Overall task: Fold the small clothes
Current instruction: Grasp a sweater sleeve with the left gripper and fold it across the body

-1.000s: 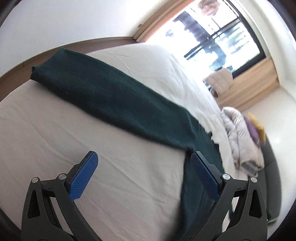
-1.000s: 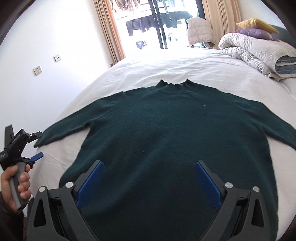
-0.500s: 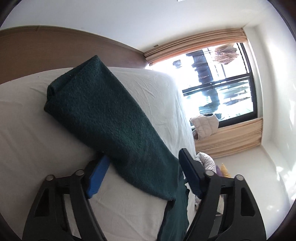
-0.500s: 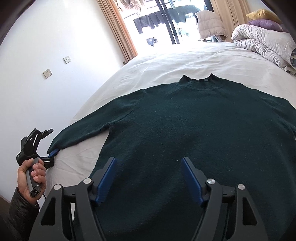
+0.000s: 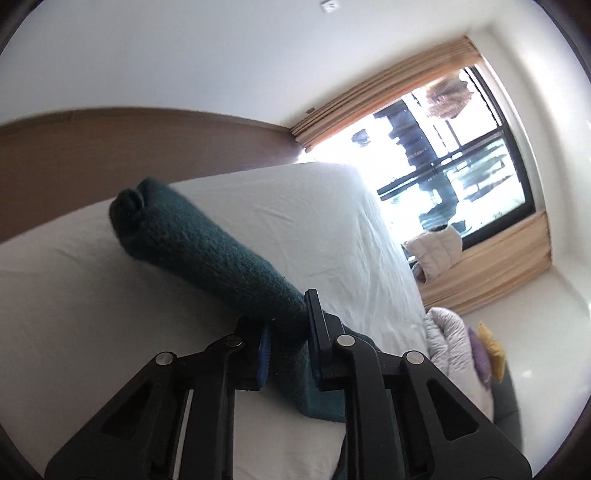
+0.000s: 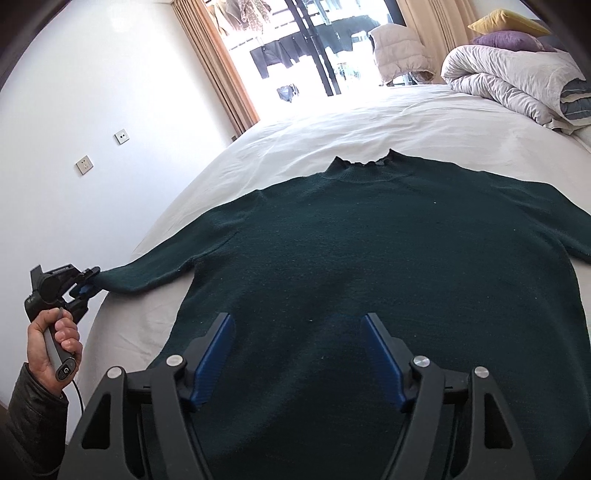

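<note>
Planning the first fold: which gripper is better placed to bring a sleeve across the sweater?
Left. The left gripper has just closed on the sweater's sleeve near its cuff; the right gripper is open above the hem, holding nothing.

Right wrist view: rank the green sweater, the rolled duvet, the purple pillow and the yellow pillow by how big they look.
1. Green sweater, by far the largest, though nearest the camera.
2. Rolled duvet.
3. Purple pillow and yellow pillow: they look alike, and both are partly hidden, so I won't rank them.
</note>
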A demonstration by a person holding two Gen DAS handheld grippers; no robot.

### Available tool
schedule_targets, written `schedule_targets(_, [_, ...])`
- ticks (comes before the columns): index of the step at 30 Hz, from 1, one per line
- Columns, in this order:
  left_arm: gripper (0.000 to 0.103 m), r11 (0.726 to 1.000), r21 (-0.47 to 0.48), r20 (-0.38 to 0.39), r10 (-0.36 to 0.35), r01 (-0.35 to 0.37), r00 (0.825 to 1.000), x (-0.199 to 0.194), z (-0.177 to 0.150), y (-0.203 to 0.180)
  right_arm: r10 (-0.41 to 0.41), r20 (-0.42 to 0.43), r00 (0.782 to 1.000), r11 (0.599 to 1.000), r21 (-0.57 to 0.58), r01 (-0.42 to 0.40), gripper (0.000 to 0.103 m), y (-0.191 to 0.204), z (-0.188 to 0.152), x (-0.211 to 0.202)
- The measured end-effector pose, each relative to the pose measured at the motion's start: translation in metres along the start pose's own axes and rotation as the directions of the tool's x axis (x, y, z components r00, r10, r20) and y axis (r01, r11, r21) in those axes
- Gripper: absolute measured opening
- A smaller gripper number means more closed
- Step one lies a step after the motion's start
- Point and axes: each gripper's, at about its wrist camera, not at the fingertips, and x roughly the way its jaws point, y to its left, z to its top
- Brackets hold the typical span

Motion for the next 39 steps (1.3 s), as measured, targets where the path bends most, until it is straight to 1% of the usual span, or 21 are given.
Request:
schedule_targets(2, [0.015, 0.989, 0.151, 0.009, 0.007, -0.008, 1.000, 0.007, -0.007, -0.052, -0.004, 0.008, 1.000, 1.000, 0.030, 0.003, 0.074, -0.012, -0.002, -0.002])
schedule_targets(4, [0.015, 0.940, 0.342, 0.007, 0.005, -0.007, 1.000, 0.024, -0.026, -0.117, -0.007, 0.015, 1.000, 0.998, 0.063, 0.006, 0.074, -0.024, -0.003, -0.005])
schedule_targets(5, [0.015, 0.903, 0.431, -0.003, -0.001, 0.002, 1.000, 0.035, -0.039, -0.148, -0.009, 0.018, 1.000, 0.997, 0.075, 0.007, 0.074, -0.029, -0.003, -0.005])
schedule_targets(7, [0.015, 0.805, 0.593, -0.034, -0.012, 0.030, 0.999, 0.057, -0.079, -0.210, -0.017, 0.026, 1.000, 0.994, 0.104, 0.015, 0.074, -0.044, -0.003, -0.009])
schedule_targets(10, [0.015, 0.664, 0.742, -0.105, -0.022, 0.092, 0.994, 0.097, -0.151, -0.282, -0.039, 0.035, 0.999, 0.988, 0.150, 0.034, 0.074, -0.069, -0.003, -0.016])
schedule_targets(15, [0.015, 0.494, 0.853, -0.221, 0.043, 0.172, 0.974, 0.190, -0.281, -0.328, -0.088, 0.021, 0.996, 0.970, 0.230, 0.081, 0.074, -0.112, -0.003, -0.024])
schedule_targets(18, [0.015, 0.391, 0.903, -0.258, 0.157, 0.180, 0.953, 0.250, -0.344, -0.326, -0.112, -0.014, 0.994, 0.958, 0.265, 0.112, 0.074, -0.134, -0.006, -0.025])
schedule_targets(19, [0.015, 0.376, 0.909, -0.271, 0.206, 0.180, 0.940, 0.263, -0.363, -0.317, -0.113, -0.026, 0.993, 0.954, 0.278, 0.115, 0.074, -0.139, -0.006, -0.023])
schedule_targets(21, [0.016, 0.391, 0.896, -0.313, 0.226, 0.209, 0.922, 0.270, -0.386, -0.302, -0.090, -0.033, 0.995, 0.948, 0.304, 0.096, 0.076, -0.148, -0.006, -0.022])
schedule_targets(23, [0.016, 0.410, 0.885, -0.329, 0.213, 0.222, 0.920, 0.266, -0.386, -0.300, -0.078, -0.023, 0.997, 0.946, 0.314, 0.081, 0.078, -0.149, 0.001, -0.019])
schedule_targets(25, [0.016, 0.413, 0.878, -0.335, 0.170, 0.242, 0.927, 0.252, -0.372, -0.300, -0.036, -0.010, 0.999, 0.951, 0.308, 0.037, 0.078, -0.145, 0.012, -0.014])
schedule_targets(26, [0.016, 0.418, 0.876, -0.323, 0.136, 0.241, 0.937, 0.217, -0.381, -0.288, -0.007, -0.002, 1.000, 0.952, 0.307, 0.007, 0.078, -0.143, 0.018, -0.010])
schedule_targets(27, [0.016, 0.438, 0.868, -0.304, 0.097, 0.233, 0.948, 0.207, -0.370, -0.283, 0.028, 0.003, 1.000, 0.952, 0.304, -0.028, 0.078, -0.140, 0.027, -0.005])
schedule_targets(30, [0.016, 0.514, 0.842, -0.216, 0.042, 0.164, 0.975, 0.118, -0.342, -0.247, 0.119, -0.009, 0.993, 0.946, 0.303, -0.111, 0.078, -0.129, 0.058, 0.020])
schedule_targets(32, [0.016, 0.564, 0.820, -0.161, 0.062, 0.099, 0.985, 0.112, -0.322, -0.225, 0.170, -0.014, 0.985, 0.937, 0.313, -0.157, 0.078, -0.124, 0.079, 0.039])
schedule_targets(34, [0.016, 0.593, 0.804, -0.117, 0.092, 0.039, 0.989, 0.120, -0.310, -0.202, 0.186, -0.041, 0.982, 0.930, 0.330, -0.163, 0.078, -0.122, 0.096, 0.062])
schedule_targets(35, [0.016, 0.628, 0.777, -0.131, 0.103, 0.037, 0.986, 0.128, -0.305, -0.189, 0.196, -0.065, 0.979, 0.924, 0.346, -0.162, 0.078, -0.122, 0.103, 0.075])
schedule_targets(36, [0.016, 0.703, 0.707, -0.194, 0.091, 0.075, 0.977, 0.141, -0.293, -0.174, 0.207, -0.091, 0.974, 0.919, 0.359, -0.162, 0.077, -0.122, 0.108, 0.089])
schedule_targets(37, [0.016, 0.757, 0.645, -0.235, 0.061, 0.108, 0.970, 0.145, -0.283, -0.163, 0.202, -0.114, 0.973, 0.920, 0.364, -0.148, 0.074, -0.123, 0.111, 0.100])
schedule_targets(38, [0.016, 0.797, 0.590, -0.253, 0.029, 0.130, 0.967, 0.151, -0.274, -0.157, 0.188, -0.145, 0.971, 0.921, 0.369, -0.123, 0.071, -0.122, 0.113, 0.112])
schedule_targets(39, [0.016, 0.815, 0.562, -0.263, 0.013, 0.142, 0.965, 0.157, -0.269, -0.153, 0.194, -0.163, 0.967, 0.920, 0.373, -0.122, 0.070, -0.121, 0.113, 0.121])
